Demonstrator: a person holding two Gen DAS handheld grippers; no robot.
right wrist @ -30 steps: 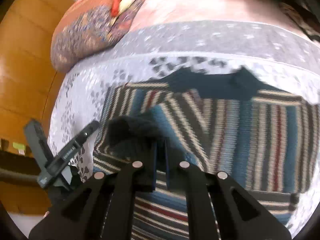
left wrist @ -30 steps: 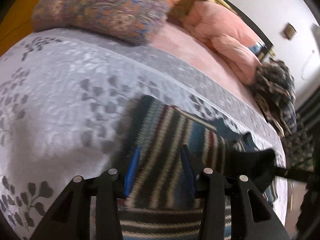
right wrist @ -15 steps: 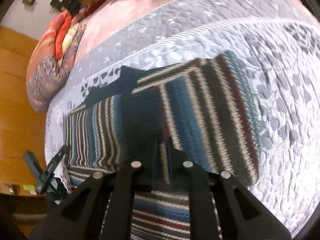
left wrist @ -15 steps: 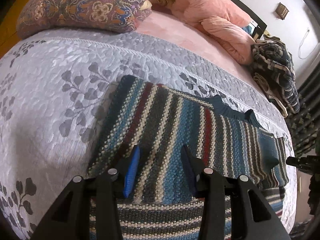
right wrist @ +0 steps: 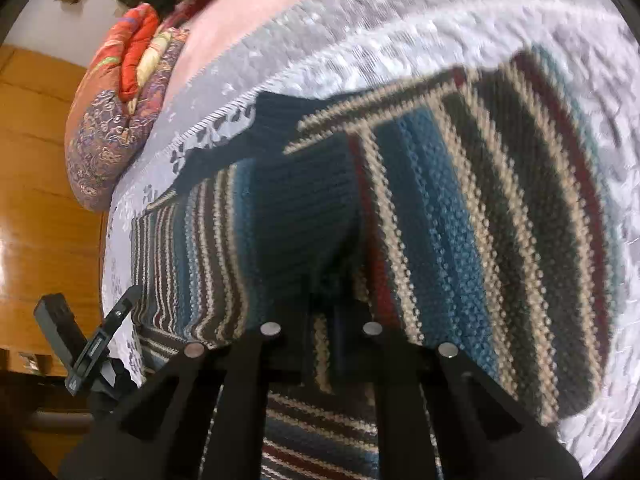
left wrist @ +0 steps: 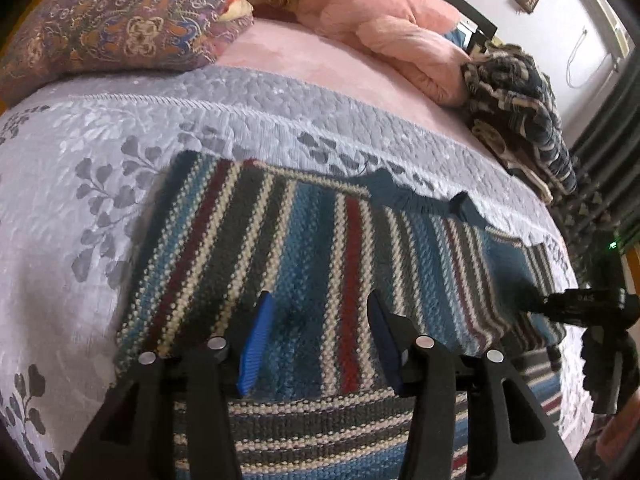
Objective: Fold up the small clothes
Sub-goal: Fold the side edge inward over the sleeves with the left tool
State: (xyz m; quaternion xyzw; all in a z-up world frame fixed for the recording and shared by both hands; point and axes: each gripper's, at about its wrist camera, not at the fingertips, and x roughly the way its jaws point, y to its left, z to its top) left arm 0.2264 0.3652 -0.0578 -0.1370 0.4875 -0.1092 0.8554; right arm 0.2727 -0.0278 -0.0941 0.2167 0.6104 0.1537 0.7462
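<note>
A: Surroundings, please.

B: One grey quilted bedspread with a leaf print (left wrist: 100, 184), covering the bed. Behind it: a paisley-patterned purple and orange cushion (left wrist: 120, 28), a crumpled pink blanket (left wrist: 384, 28), a heap of dark patterned cloth (left wrist: 520, 108) at the far right. Wooden panelling (right wrist: 36, 208) beyond the bed's left side in the right wrist view.

A: The item itself?

B: One striped knitted sweater in blue, grey, cream and dark red (left wrist: 320, 248), lying on the bedspread. Long axis runs left to right across the bed; dark blue ribbed collar (left wrist: 412, 200) points towards the cushions. Stripes run lengthwise on the upper layer and crosswise on the strip nearest the cameras. Coarse, bumpy knit.

A: Left gripper (left wrist: 316, 320)?

B: Fingers apart, blue pad (left wrist: 256, 344) showing, hovering over the sweater's left half; nothing between them.

A: Right gripper (right wrist: 324, 312)?

B: Fingers drawn together, clamped on a fold of the knit, which drapes down from them. That view is slightly blurred. From the left wrist view, its black tip meets the sweater's right edge.
</note>
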